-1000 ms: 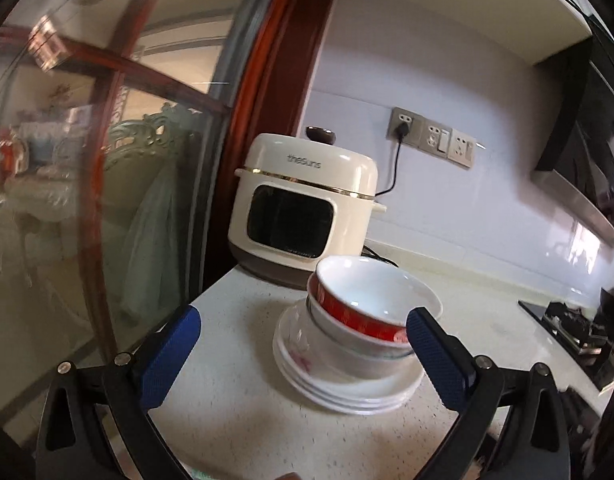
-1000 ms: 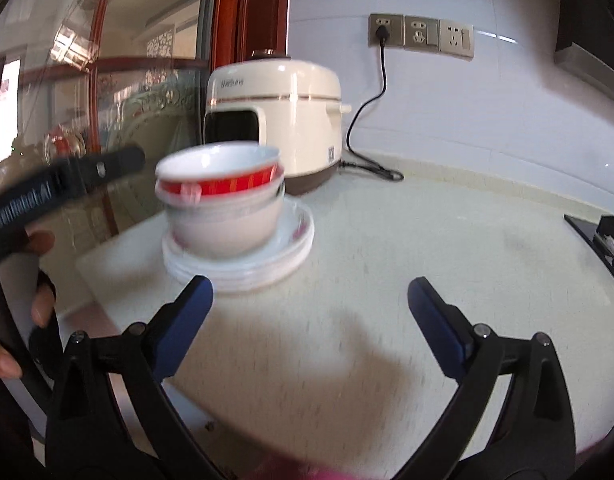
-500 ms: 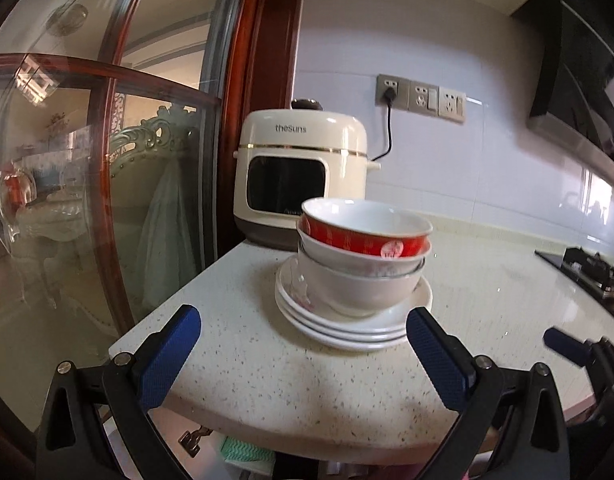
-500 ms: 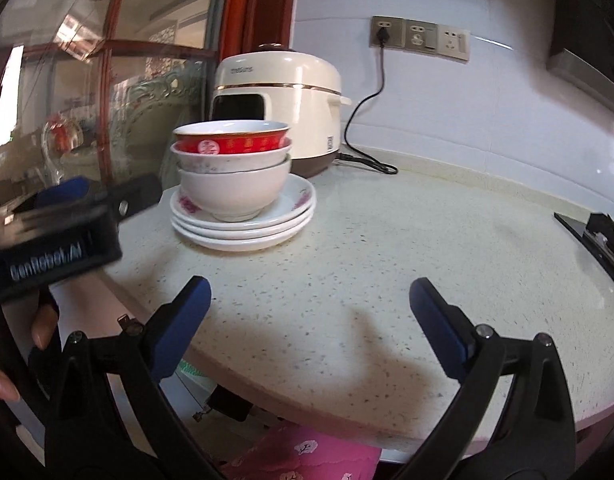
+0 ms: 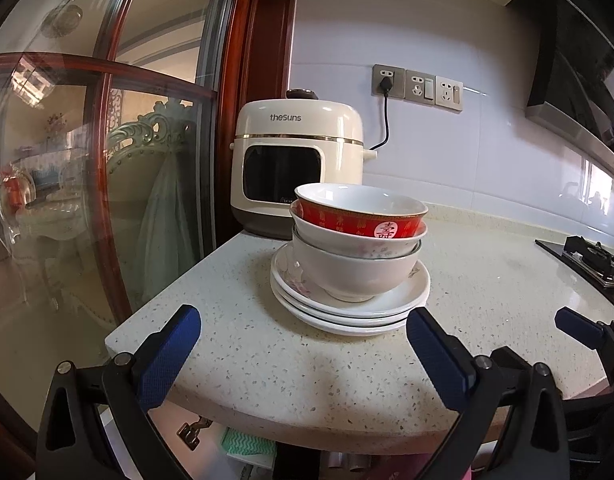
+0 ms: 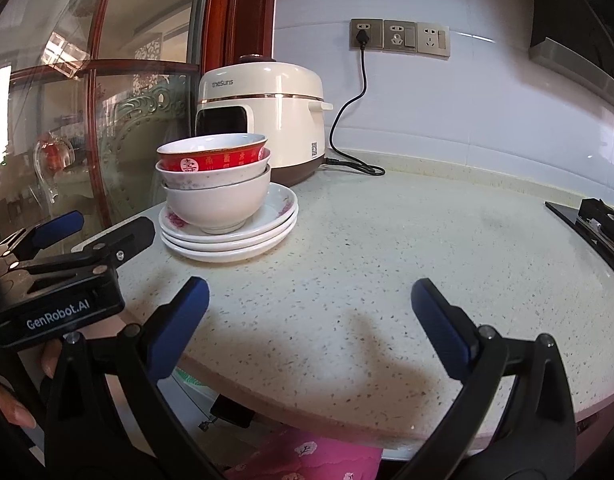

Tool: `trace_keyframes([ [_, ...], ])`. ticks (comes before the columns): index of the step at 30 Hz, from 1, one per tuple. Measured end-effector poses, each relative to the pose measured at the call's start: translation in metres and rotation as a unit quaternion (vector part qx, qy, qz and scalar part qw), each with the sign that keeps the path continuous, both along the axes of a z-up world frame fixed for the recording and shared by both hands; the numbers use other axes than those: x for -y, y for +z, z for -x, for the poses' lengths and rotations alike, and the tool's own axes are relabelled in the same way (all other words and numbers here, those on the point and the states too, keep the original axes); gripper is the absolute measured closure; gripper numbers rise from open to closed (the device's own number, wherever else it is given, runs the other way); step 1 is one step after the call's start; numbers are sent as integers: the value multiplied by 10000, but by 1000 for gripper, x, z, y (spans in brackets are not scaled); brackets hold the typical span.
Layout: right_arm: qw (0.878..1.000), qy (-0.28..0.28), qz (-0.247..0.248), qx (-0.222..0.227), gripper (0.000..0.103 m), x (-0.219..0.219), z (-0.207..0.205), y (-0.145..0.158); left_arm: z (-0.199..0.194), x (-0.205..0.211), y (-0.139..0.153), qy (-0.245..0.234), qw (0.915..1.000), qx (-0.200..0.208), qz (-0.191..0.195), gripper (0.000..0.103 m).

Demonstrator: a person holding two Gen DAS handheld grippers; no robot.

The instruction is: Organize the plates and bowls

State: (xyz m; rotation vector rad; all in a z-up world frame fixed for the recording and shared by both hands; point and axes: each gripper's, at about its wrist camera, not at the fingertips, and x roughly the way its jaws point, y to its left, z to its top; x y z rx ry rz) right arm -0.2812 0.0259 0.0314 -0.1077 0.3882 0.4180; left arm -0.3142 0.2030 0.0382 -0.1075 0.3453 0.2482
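My left claw [image 5: 303,356] and right claw [image 6: 309,320] gape wide, empty, before three stacked ceramic bowls [image 5: 357,248] on white plates [image 5: 347,308], speckled surface [image 6: 387,240]

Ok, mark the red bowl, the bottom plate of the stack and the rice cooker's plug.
red bowl [image 5: 359,224]: left wrist view, on its red outer band.
bottom plate [image 6: 227,255]: right wrist view, on its front rim, against the counter.
plug [image 6: 361,35]: right wrist view, on the black plug body in the left socket.
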Motion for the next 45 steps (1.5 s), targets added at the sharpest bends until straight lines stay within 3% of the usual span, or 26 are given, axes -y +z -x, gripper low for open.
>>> trace_keyframes([
  [45, 9999, 31, -45, -119, 1, 3, 1, -4, 1, 1, -2, 108, 9999, -106, -52, 0],
])
